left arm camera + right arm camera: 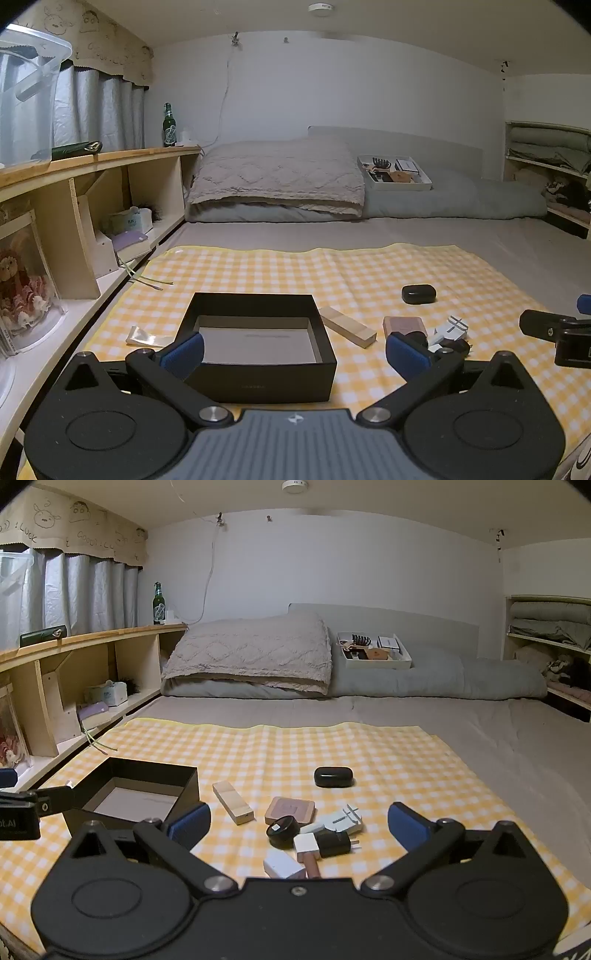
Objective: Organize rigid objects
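Right wrist view: your right claw (297,825) hangs wide apart and empty over small gadgets, nearest a round black puck (282,830). Your left claw (293,350), also apart, frames the open black cardboard box (255,343), leftward on the yellow checked mat (258,749).

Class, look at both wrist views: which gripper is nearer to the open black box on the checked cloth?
Left. The left gripper has its open fingers straddling the near side of the black box. The right gripper hangs open further right, over the cluster of small items, with the box off to its left.
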Action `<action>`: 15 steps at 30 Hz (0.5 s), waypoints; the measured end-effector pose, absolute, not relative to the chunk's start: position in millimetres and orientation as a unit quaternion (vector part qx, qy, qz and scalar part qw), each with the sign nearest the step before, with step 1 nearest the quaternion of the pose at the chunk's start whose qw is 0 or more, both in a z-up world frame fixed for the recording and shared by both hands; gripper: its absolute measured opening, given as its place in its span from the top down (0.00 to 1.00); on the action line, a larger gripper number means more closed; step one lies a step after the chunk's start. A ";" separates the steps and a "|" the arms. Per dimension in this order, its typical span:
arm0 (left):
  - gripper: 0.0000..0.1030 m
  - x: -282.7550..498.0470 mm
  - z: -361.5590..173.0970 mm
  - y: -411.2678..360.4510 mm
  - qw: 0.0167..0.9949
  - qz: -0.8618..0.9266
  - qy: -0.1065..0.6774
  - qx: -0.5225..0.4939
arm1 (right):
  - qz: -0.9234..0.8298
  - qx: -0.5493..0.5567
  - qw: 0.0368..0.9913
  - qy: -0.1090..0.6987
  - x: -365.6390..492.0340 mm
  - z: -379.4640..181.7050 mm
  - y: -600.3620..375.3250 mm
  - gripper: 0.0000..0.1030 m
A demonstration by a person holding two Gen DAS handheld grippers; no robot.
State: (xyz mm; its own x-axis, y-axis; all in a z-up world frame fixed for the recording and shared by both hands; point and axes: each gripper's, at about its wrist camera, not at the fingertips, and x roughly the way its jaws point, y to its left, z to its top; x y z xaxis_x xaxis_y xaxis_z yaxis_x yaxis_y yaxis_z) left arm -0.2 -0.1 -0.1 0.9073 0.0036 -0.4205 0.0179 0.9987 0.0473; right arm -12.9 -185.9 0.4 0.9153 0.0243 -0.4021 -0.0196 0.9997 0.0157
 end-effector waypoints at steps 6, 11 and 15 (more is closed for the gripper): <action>0.00 -0.4 0.0 0.0 0.976 -0.003 0.215 0.024 | 0.011 0.006 0.979 0.205 -13.8 0.8 -185.3 0.00; 0.00 -0.8 -0.1 0.1 0.976 -0.002 0.217 0.024 | 0.012 0.007 0.978 0.208 -12.6 0.5 -185.7 0.00; 0.00 -0.3 -3.3 -6.3 0.976 -0.001 0.218 0.024 | 0.011 0.007 0.978 0.209 -12.2 0.2 -185.5 0.00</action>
